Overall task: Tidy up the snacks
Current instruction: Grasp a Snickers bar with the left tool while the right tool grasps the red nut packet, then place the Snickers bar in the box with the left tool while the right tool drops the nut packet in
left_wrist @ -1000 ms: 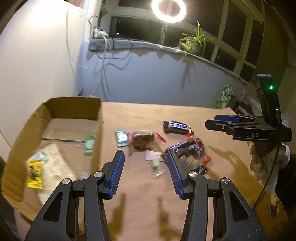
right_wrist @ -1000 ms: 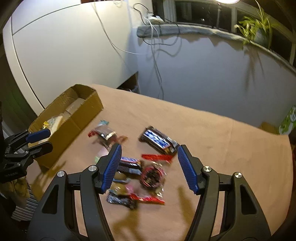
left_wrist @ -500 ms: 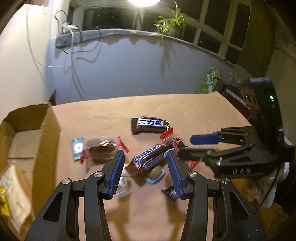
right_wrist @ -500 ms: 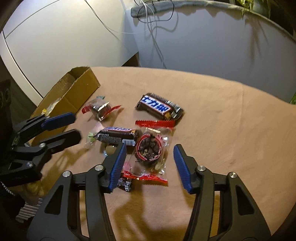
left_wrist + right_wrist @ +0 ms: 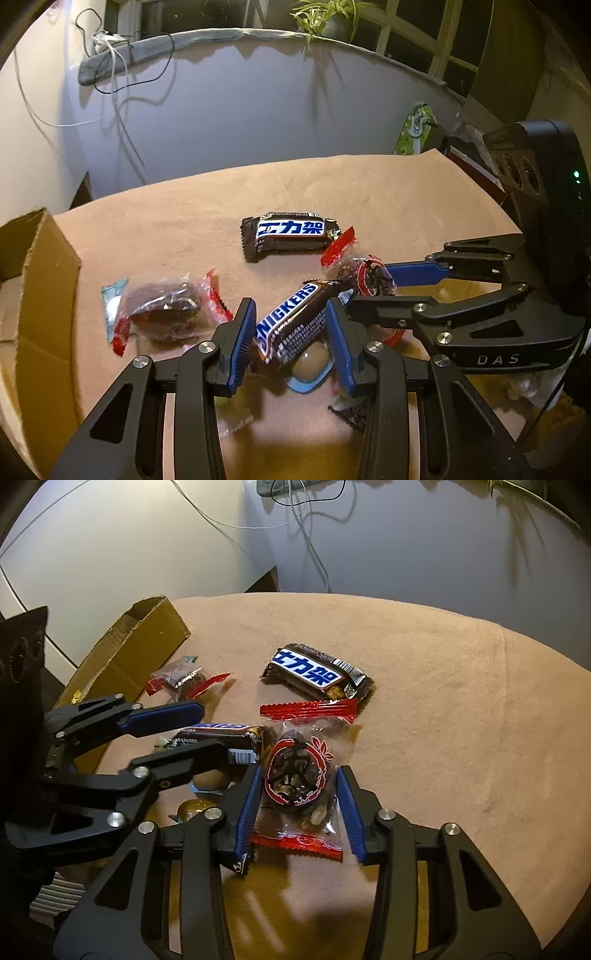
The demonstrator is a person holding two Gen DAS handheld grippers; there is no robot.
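Two grippers work side by side over a small heap of snacks on the bench [image 5: 424,686], which is draped in a tan cloth. The left gripper [image 5: 291,332] has its blue fingers [image 5: 242,338] on either side of a Snickers bar [image 5: 291,321]; the fingers are closing, and the near end of the bar lies between them, though whether the pads already press on the wrapper cannot be told. Under that bar sits a small round candy in a blue cup [image 5: 310,369]. The right gripper [image 5: 299,790] straddles a clear, red-edged packet [image 5: 297,779] holding a dark round sweet; its fingers [image 5: 249,805] are also closing, with narrow gaps visible on both sides of the packet.

Just beyond the heap lies a second, larger Snickers bar with Chinese lettering [image 5: 317,672], flat on the cloth and touching the red end of the packet. Nearer the cardboard box [image 5: 129,657], a separate red-ended wrapper with a dark sweet [image 5: 162,310] lies beside a small teal sachet [image 5: 112,299]. The box stands at the bench's left edge in the left wrist view. A potted plant [image 5: 328,18] sits on the window ledge.
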